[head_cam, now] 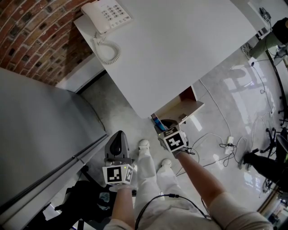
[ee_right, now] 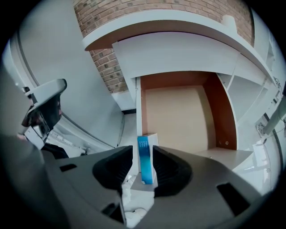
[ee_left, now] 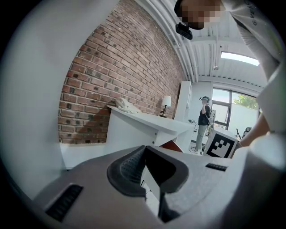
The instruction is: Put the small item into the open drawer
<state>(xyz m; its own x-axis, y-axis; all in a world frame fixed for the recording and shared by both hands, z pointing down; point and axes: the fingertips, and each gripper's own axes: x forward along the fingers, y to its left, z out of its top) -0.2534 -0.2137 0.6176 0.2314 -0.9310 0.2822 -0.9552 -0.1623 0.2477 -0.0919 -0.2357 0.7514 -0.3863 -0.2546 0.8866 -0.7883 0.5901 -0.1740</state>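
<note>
Small blue-and-white carton stands upright at the near left corner of the open drawer, close against the drawer's white left wall; whether its base sits inside the drawer or on its front edge cannot be told. The right gripper reaches toward the drawer's front with the carton between its jaws, which stand apart. A clear gap shows between the carton and the pad on the left of that gripper's view, and the other pad lies just beside the carton's opposite face, so nothing is squeezed.

The drawer's bottom is pale tan and bare behind the carton, with reddish-brown sides, and it is pulled out from beneath a white desk. On the desk, at the corner well away from the drawer, sits a white corded telephone, next to a red brick wall.

The left gripper hangs well back from the drawer and to its left, jaws closed tip to tip with nothing in them. Nearer the person than the drawer are white shoes on a glossy pale floor, and loose cables trail to the drawer's right
</note>
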